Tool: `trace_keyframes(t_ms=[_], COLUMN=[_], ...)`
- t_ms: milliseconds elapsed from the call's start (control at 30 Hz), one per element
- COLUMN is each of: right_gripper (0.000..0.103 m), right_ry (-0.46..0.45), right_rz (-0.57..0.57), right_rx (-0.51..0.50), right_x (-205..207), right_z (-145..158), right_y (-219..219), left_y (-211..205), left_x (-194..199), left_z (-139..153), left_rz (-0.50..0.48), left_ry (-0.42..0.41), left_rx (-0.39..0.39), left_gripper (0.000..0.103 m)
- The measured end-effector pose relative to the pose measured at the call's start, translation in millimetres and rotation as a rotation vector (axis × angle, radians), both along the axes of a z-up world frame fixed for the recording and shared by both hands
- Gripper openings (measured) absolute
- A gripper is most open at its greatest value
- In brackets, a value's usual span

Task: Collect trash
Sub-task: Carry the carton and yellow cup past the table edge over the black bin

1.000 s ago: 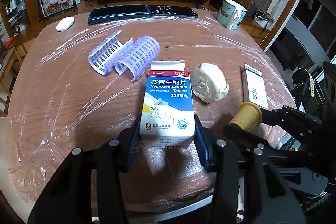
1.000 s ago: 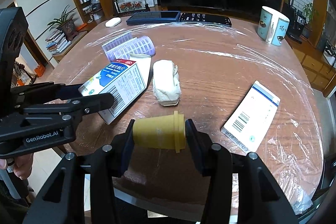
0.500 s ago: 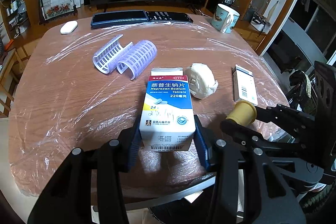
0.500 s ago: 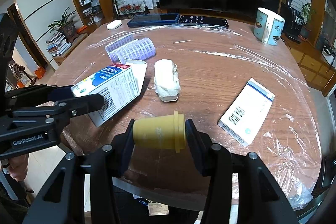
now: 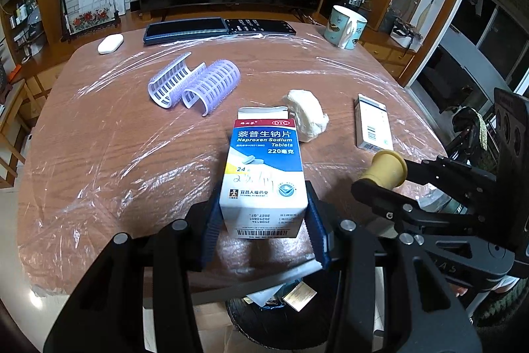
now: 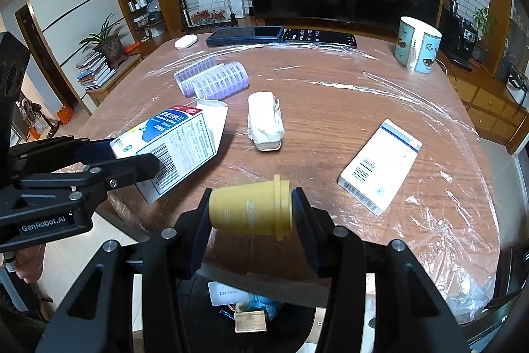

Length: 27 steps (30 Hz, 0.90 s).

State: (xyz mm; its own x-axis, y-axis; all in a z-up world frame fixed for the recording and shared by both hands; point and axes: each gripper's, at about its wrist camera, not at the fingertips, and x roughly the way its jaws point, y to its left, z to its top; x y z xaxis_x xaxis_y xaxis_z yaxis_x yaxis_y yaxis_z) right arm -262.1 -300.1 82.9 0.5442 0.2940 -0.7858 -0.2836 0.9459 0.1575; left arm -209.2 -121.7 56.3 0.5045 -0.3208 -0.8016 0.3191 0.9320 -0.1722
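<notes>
- Presently our left gripper (image 5: 264, 214) clamps the white-and-blue cardboard tablet box (image 5: 264, 174) above the film-covered wooden table's (image 5: 99, 161) near edge.
- Our right gripper (image 6: 251, 214) squeezes the small yellow plastic cup (image 6: 251, 210) sideways there too.

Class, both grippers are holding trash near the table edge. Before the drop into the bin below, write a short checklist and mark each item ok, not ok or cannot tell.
1. Left gripper clamped on the medicine box: ok.
2. Right gripper clamped on the yellow cup: ok.
3. Bin visible beneath the table edge: ok.
4. Both items fully past the table edge, over the bin: cannot tell.
5. Grippers apart, not touching each other: ok.
6. All trash collected: not ok; the crumpled tissue and the flat white box remain.
</notes>
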Motion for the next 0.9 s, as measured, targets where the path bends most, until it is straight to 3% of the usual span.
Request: trace_keyframes(t_ms=[900], right_gripper=[0.047], right_ry=[0.007], right_rz=[0.010], right_rx=[0.026], right_x=[-57], right_z=[14], right_y=[-17], left_y=[2], left_x=[-63], left_z=[13], left_rz=[-0.078], left_ry=[-0.013], left_rx=[0.011], left_gripper=[0.047])
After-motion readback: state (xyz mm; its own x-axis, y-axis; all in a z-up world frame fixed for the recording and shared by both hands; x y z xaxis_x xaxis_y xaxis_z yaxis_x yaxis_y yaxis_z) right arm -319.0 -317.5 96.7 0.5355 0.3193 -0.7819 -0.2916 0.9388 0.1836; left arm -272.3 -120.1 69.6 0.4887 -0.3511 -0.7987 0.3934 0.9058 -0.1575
